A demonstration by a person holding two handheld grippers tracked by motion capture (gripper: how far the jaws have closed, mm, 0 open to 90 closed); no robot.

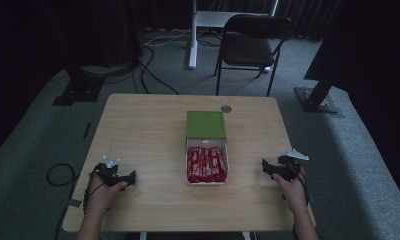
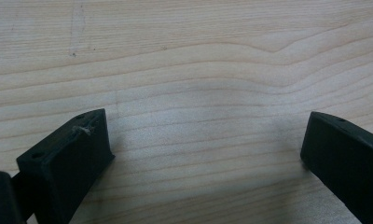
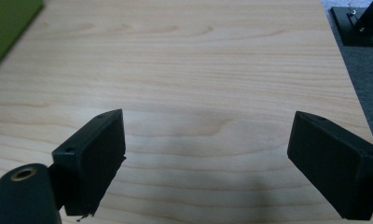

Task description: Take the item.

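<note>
Both grippers, left gripper (image 1: pixel 130 176) and right gripper (image 1: pixel 266 166), sit released; a careless reach could nudge the box (image 1: pixel 207 181) of red packets (image 1: pixel 207 164) askew

Green lid (image 1: pixel 205 123), red packets (image 1: pixel 206 164) in a white box (image 1: pixel 226 159) — pale wood-grain table (image 1: pixel 143 130).

Overhead forward; gripper views near table (image 1: pixel 148 130) (shared).

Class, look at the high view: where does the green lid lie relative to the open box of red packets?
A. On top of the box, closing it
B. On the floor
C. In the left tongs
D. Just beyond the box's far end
D: the green lid lies flat on the table, just beyond the far end of the open box of red packets.
</note>
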